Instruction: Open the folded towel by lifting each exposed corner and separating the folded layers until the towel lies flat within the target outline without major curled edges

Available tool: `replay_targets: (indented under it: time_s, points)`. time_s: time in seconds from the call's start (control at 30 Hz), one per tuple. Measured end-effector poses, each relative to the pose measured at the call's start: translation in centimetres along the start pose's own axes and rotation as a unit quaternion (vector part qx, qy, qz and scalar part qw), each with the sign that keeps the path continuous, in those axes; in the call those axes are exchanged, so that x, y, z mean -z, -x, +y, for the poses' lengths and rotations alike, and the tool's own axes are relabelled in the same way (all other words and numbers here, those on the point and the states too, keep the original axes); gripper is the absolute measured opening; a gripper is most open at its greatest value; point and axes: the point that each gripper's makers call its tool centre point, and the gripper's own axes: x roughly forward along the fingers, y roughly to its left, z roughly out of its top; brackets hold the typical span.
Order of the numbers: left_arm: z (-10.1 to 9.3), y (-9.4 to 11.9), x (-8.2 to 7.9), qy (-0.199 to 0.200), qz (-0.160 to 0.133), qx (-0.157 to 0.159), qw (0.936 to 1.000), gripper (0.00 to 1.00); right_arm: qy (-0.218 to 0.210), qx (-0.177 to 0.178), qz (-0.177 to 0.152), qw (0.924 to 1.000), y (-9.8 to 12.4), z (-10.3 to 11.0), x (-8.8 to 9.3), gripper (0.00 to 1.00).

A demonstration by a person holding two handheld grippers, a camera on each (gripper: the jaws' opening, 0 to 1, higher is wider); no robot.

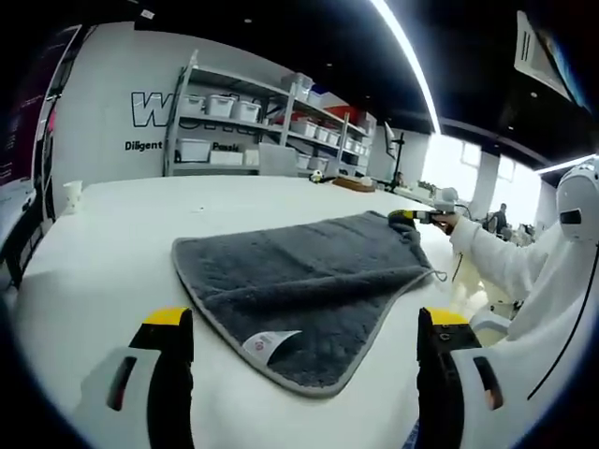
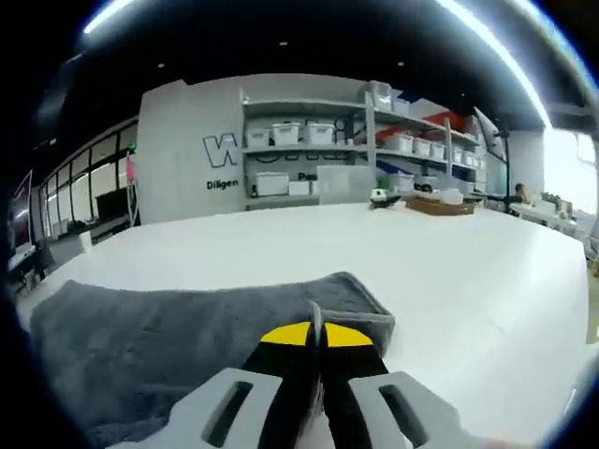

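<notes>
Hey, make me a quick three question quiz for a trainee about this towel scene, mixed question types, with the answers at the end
1. True or false: the left claw is clamped on the grey towel.
2. Which claw grips the towel's edge? A) left B) right C) neither
3. Fill in: the white label sits near the towel corner closest to the ____ claw.

Key: 1 false, its jaws stand wide apart. 2 B, the right claw is shut on the edge. 3 left.

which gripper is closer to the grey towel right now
Right. The right gripper is shut on the towel at its far corner; the left gripper hangs open, just short of the near corner.
</notes>
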Motion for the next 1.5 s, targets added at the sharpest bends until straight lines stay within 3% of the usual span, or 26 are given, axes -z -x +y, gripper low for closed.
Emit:
replay_targets:
  time_s: [0.2, 0.37, 0.5, 0.57, 0.7, 0.87, 1.03, 1.13, 1.27, 1.4, 1.43, 1.5]
  points:
    - [0.0, -0.2, 0.2, 0.003, -0.001, 0.003, 1.0000, 0.98, -0.039, 0.047, -0.009, 0.9981, 3.0, -3.8, 1.2, 0.00]
    - [0.0, -0.4, 0.4, 0.003, 0.001, 0.006, 1.0000, 0.98, -0.065, 0.090, 0.015, 0.9937, 4.7, -6.5, 3.3, 0.00]
    - [0.0, -0.5, 0.3, 0.003, 0.000, 0.008, 1.0000, 0.98, -0.119, 0.127, 0.042, 0.9838, 6.5, -8.3, 6.0, 0.00]
    - [0.1, -0.4, 0.4, 0.005, -0.001, 0.007, 1.0000, 0.98, -0.124, 0.134, 0.043, 0.9822, 7.2, -8.9, 6.8, 0.00]
    - [0.3, -0.2, 0.6, 0.007, 0.000, 0.005, 1.0000, 0.98, -0.122, 0.151, 0.053, 0.9796, 8.5, -9.5, 8.3, 0.00]
    - [0.4, -0.2, 0.6, 0.008, 0.000, 0.004, 1.0000, 0.98, -0.119, 0.153, 0.047, 0.9799, 8.9, -9.7, 8.1, 0.00]
    - [0.2, -0.3, 0.6, 0.007, -0.001, 0.005, 1.0000, 0.98, -0.081, 0.155, 0.045, 0.9835, 9.1, -9.7, 7.8, 0.02]
    - [0.2, -0.3, 0.7, 0.007, 0.003, 0.004, 1.0000, 0.98, -0.046, 0.163, 0.036, 0.9849, 10.0, -10.1, 7.0, 0.10]
    - [0.7, -0.3, 0.1, 0.003, 0.003, 0.002, 1.0000, 0.98, -0.024, 0.141, 0.000, 0.9898, 11.5, -9.0, 4.9, 0.26]
    - [1.6, -1.0, -0.7, -0.014, 0.012, 0.002, 0.9998, 0.98, 0.023, 0.062, -0.033, 0.9972, 13.5, -4.7, 2.6, 0.46]
    - [1.9, -1.2, -0.9, -0.020, 0.017, 0.002, 0.9997, 0.98, 0.026, 0.057, -0.035, 0.9974, 13.7, -4.3, 2.4, 0.52]
    - [2.4, -1.6, -1.2, -0.026, 0.022, 0.002, 0.9994, 0.98, 0.030, 0.007, -0.044, 0.9986, 15.0, -1.5, 1.5, 0.60]
